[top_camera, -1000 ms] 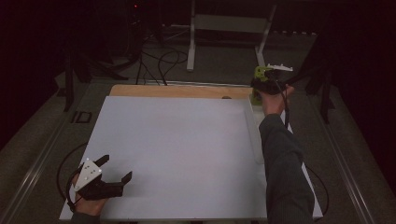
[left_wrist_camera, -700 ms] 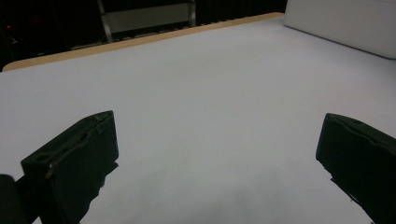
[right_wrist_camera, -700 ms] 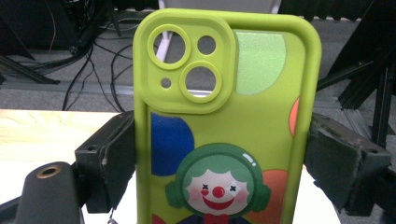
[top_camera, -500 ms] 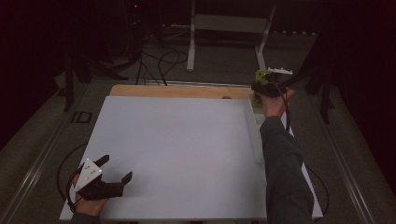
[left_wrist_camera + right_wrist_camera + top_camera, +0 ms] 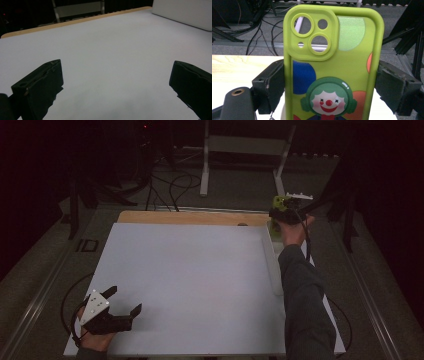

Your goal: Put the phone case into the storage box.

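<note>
A lime-green phone case (image 5: pixel 332 65) with a clown picture and coloured dots stands upright between the black jaws of my right gripper (image 5: pixel 334 85), which is shut on its two long sides. In the high view the right gripper (image 5: pixel 278 206) holds the phone case (image 5: pixel 278 202) in the air above the table's far right corner. My left gripper (image 5: pixel 123 301) rests low at the near left of the white board (image 5: pixel 190 275). The left gripper (image 5: pixel 117 82) is open wide, its jaws over bare white surface.
A white box or raised strip (image 5: pixel 272 257) lies along the board's right side, below the right hand. The wooden table edge (image 5: pixel 190 217) runs along the far side. Beyond it are cables and a metal stand (image 5: pixel 240 150) on a dark floor.
The right gripper with the phone case has shifted only slightly near the far right corner. The left gripper has stayed in place.
</note>
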### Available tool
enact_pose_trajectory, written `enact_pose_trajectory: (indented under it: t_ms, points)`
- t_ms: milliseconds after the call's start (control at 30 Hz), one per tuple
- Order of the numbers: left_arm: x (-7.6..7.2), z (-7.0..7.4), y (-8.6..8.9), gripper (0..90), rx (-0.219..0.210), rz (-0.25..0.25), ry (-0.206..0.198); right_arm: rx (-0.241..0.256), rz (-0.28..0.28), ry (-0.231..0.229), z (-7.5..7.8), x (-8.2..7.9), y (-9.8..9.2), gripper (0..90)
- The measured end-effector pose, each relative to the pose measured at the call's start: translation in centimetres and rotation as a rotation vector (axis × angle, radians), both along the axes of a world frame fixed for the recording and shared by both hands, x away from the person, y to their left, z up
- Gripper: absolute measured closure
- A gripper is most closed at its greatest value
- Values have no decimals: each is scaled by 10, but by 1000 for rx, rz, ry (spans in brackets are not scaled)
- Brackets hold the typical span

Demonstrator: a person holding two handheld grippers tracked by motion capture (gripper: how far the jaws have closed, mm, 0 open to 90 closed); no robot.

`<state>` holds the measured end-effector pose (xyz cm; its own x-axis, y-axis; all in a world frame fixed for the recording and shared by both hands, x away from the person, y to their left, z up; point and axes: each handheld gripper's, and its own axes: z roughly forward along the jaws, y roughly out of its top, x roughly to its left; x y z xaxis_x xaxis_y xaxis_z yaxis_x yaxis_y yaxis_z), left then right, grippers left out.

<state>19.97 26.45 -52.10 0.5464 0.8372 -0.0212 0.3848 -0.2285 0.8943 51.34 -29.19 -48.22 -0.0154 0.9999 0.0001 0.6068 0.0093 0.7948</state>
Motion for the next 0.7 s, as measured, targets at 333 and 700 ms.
enact_pose_trajectory:
  t_ms: [333, 700]
  points:
    - [0, 0, -1, 0, 1, -3, 2, 8, -2, 29, -3, 1, -1, 152]
    - [0, 0, -1, 0, 2, -4, 2, 5, 2, 47, -5, 2, -1, 151]
